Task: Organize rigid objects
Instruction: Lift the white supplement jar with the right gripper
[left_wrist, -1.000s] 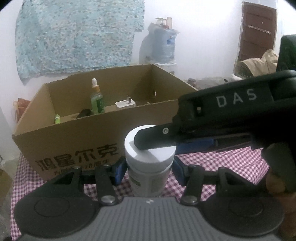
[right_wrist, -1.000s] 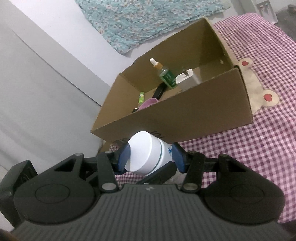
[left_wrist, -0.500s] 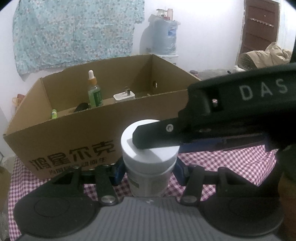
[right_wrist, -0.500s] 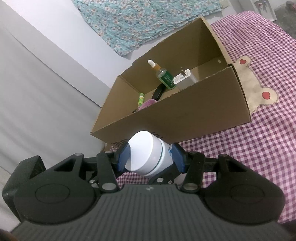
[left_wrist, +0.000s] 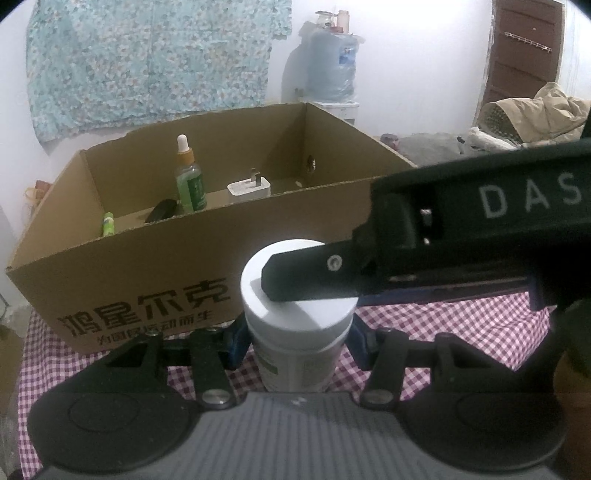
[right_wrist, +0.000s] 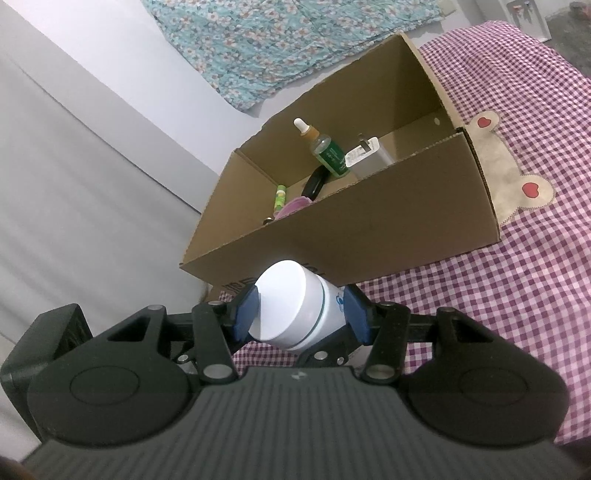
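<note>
While both grippers clamp one white jar, it hangs above the checked bedspread.
Nearest, the left gripper (left_wrist: 297, 341) pinches the white jar (left_wrist: 297, 325) at its body, and the right gripper (right_wrist: 301, 312) squeezes its lid end. Just beyond stands the cardboard box (left_wrist: 147, 266), holding a green dropper bottle (left_wrist: 190, 181), a white charger (left_wrist: 248, 189), a black case (left_wrist: 161, 210) and a small green tube (left_wrist: 108, 224).

Each gripper has a dark grey ribbed housing flanked by two round black discs. Black linkage bars with silver screws run forward to blue pads. The left gripper (left_wrist: 297, 341) and right gripper (right_wrist: 301, 314) look alike. From the left wrist view, the right gripper's black side carries white letters "DAS" and a small silver screw.
</note>
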